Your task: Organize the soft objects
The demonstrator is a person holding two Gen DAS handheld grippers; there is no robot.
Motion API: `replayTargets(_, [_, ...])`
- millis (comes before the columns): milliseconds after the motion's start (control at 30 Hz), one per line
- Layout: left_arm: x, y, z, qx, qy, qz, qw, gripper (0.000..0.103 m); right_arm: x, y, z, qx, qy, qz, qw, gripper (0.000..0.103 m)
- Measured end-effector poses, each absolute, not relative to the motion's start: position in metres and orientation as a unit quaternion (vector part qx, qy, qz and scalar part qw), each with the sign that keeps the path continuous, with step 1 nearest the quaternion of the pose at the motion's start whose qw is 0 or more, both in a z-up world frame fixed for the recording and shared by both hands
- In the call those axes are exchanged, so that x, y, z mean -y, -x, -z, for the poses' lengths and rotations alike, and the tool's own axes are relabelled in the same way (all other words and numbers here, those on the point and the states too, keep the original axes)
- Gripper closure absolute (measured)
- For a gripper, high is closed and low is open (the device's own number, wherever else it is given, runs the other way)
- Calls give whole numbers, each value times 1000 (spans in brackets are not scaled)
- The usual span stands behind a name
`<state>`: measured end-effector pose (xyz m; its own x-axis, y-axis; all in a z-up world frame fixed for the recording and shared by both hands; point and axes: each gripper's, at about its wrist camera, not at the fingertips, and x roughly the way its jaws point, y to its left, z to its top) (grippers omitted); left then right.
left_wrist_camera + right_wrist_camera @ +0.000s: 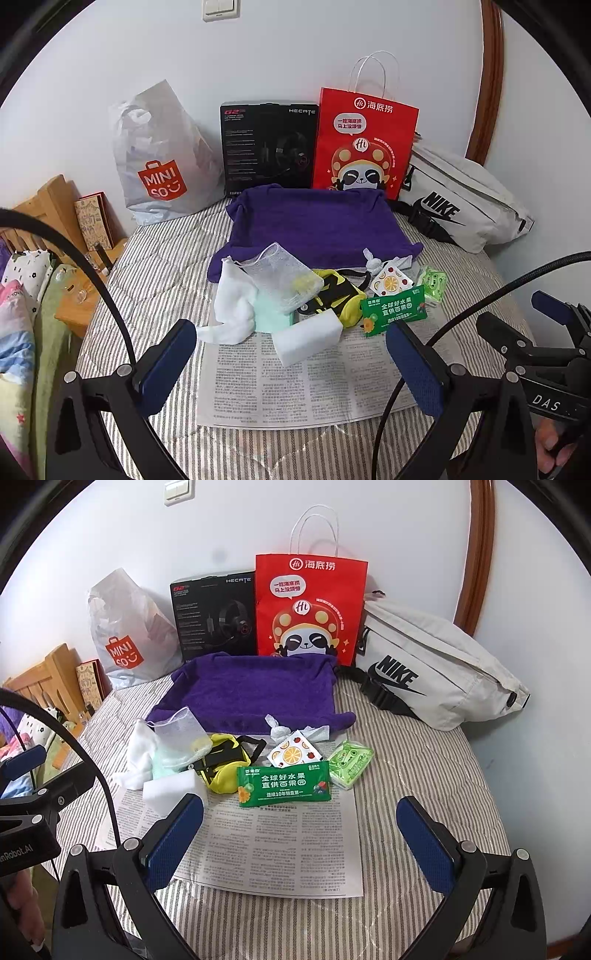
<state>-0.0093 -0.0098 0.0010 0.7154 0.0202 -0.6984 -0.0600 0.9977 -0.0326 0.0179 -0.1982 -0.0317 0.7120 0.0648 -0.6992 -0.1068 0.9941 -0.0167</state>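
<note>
Both-handed: left gripper and right gripper hover with fingers spread, grasping nothing. Below, white rectangular sponge block lies on printed newspaper sheet, beside green foil wipes packet.

Against the wall: Miniso bag, headset box, red paper bag, Nike pouch.

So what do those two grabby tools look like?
The left tool and the right tool each have two black metal arms with silver bolts, ending in flat blue textured fingers. Black cables loop past them. White lettering reading "DAS" marks the right tool's body, seen from the left camera.
</note>
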Motion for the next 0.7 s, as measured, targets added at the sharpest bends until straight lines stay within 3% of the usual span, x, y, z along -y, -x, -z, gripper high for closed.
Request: replayTargets(700, [9,10,2,-377,24,-20,926,0,198,-21,32,-373,23,-48,926,0])
